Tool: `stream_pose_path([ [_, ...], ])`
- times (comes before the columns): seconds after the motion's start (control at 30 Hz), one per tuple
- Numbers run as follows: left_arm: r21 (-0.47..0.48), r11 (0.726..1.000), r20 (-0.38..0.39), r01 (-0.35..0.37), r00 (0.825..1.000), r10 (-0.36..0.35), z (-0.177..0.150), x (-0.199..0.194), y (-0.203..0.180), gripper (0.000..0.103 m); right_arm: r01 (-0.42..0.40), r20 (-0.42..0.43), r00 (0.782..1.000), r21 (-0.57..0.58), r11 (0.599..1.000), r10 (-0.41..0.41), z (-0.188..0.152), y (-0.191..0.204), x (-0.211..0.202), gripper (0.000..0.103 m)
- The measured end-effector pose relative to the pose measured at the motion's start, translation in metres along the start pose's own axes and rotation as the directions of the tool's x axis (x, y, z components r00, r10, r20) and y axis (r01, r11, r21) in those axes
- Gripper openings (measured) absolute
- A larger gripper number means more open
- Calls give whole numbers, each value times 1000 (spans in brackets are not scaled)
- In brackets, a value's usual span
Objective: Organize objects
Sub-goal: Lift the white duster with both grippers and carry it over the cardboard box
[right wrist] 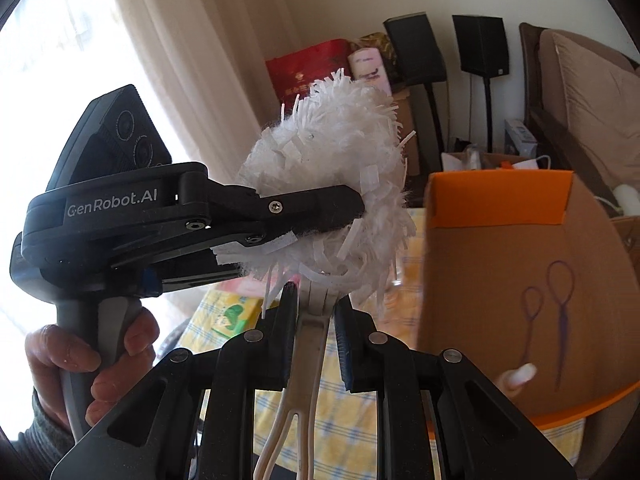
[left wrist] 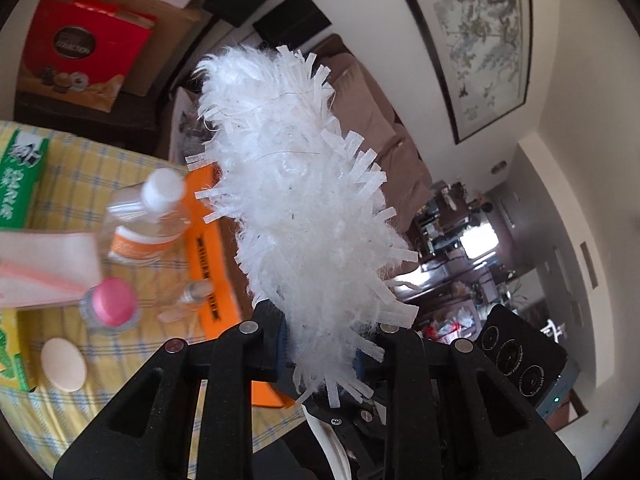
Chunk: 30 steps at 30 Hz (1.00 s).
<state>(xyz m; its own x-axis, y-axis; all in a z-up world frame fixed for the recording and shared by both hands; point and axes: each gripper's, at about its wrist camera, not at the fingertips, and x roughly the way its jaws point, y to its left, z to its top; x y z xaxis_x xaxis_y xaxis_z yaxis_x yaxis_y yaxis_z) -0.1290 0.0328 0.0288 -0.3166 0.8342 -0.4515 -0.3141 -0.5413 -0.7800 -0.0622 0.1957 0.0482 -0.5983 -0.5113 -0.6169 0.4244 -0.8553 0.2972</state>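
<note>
A fluffy white duster head (left wrist: 304, 200) fills the middle of the left wrist view, held up above the table. My left gripper (left wrist: 320, 344) is shut on the base of the duster head. In the right wrist view the duster head (right wrist: 332, 184) sits on a white plastic handle (right wrist: 310, 344). My right gripper (right wrist: 316, 332) is shut on that handle. The left gripper (right wrist: 344, 208) reaches in from the left there and clamps the fluff from the side.
A yellow checked tablecloth (left wrist: 100, 184) bears a clear bottle with a white cap (left wrist: 148, 212), a pink-capped bottle (left wrist: 112, 304), a small glass vial (left wrist: 192, 296), an oval soap (left wrist: 63, 364), green boxes (left wrist: 20, 176) and an orange-edged cardboard box (right wrist: 520, 280).
</note>
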Motion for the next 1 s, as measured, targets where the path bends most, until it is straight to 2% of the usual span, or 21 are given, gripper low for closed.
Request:
stream_pose_path([
  [0.33,23,998,-112,56,992,-53,17,82,-50,22,112,-4,994,-19,994,-112,12,-76,-28,16],
  [0.53,-1,997,-137,77,988,-76,21,130,-58,22,181,-58,980,-144,973,-190,17,-120,-25,16],
  [0.67,-24,996,-138,83,987,-86,24,154,-57,22,242,-42,964,-278,929,-264,13,-137,-13,16],
  [0.73,-34,997,-140,71,987,-75,23,161,-50,22,238,-42,963,-331,913,-266,10,-145,-6,16],
  [1.0,-138,990,-157,8,987,-30,22,188,-9,23,181,-122,962,-385,905,-244,-1,-169,28,16],
])
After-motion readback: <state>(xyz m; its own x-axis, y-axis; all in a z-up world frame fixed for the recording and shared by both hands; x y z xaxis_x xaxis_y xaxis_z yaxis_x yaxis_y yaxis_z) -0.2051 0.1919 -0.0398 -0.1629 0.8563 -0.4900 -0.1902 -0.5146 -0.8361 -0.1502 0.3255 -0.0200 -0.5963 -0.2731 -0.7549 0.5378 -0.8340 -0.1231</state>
